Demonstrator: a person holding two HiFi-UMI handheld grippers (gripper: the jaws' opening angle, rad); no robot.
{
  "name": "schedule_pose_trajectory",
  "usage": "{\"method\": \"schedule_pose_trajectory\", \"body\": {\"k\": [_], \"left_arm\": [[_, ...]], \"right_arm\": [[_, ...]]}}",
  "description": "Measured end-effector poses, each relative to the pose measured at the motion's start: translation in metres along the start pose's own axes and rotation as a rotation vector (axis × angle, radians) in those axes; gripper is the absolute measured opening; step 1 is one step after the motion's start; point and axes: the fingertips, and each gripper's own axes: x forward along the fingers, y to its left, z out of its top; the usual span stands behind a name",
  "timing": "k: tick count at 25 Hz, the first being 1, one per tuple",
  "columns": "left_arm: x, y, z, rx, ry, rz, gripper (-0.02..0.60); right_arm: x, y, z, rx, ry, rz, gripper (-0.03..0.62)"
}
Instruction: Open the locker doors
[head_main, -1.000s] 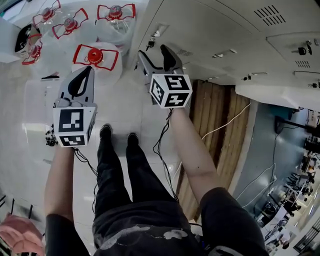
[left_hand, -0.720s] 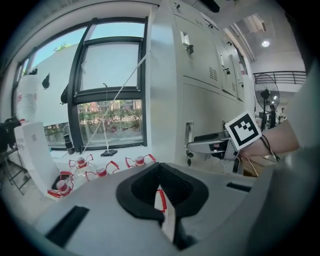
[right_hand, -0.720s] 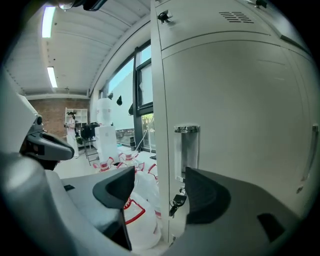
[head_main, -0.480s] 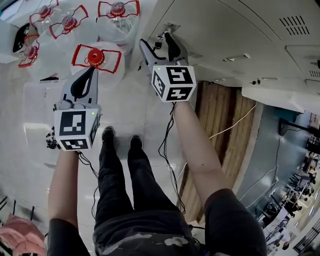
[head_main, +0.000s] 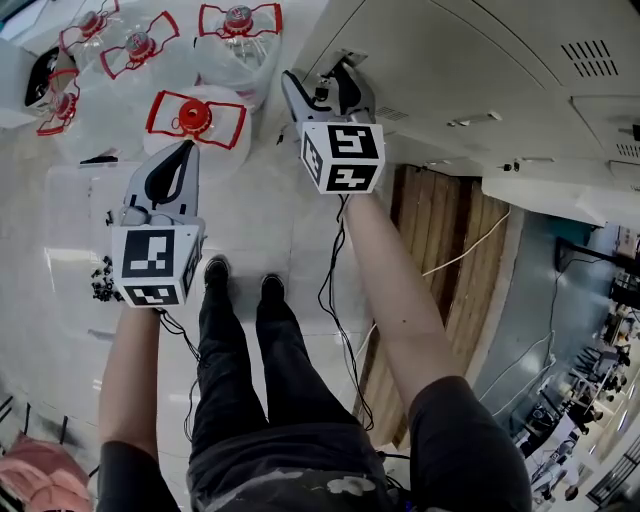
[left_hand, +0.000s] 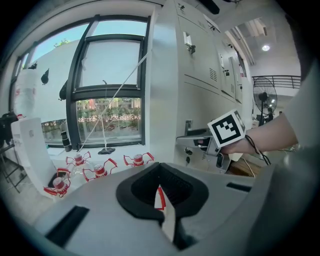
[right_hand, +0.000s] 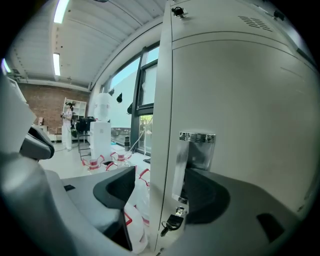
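Pale glossy floor (head_main: 275, 225) beside a bank of grey metal lockers (head_main: 450, 60). At one grey locker door (right_hand: 240, 115), by its shiny recessed handle (right_hand: 192, 155) and small dark key (right_hand: 172, 220), right gripper (head_main: 318, 80) spread wide, straddling the door's left edge. Well apart, left gripper (head_main: 182, 150) clenched empty near clear red-handled water jugs (head_main: 197, 115).

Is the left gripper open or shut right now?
Shut: the left gripper has its jaws closed together to a point, holding nothing.
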Motion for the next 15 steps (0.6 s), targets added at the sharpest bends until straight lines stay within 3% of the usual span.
{"method": "schedule_pose_trajectory", "body": {"k": [2,5,15], "left_arm": [[-0.002,0.001,-0.001,0.004,0.002,-0.005,0.009],[-0.005,0.004,-0.001,0.0,0.001,-0.005,0.009],[-0.015,-0.002,-0.004,-0.009,0.001,-0.015,0.009]], "right_arm": [[0.0,-0.005,0.0,0.011,-0.006,-0.037,0.303],[0.0,-0.018,0.001,0.041,0.008,-0.099,0.174],[-0.01,-0.021,-0.003,0.108,0.061,-0.089,0.115]]}}
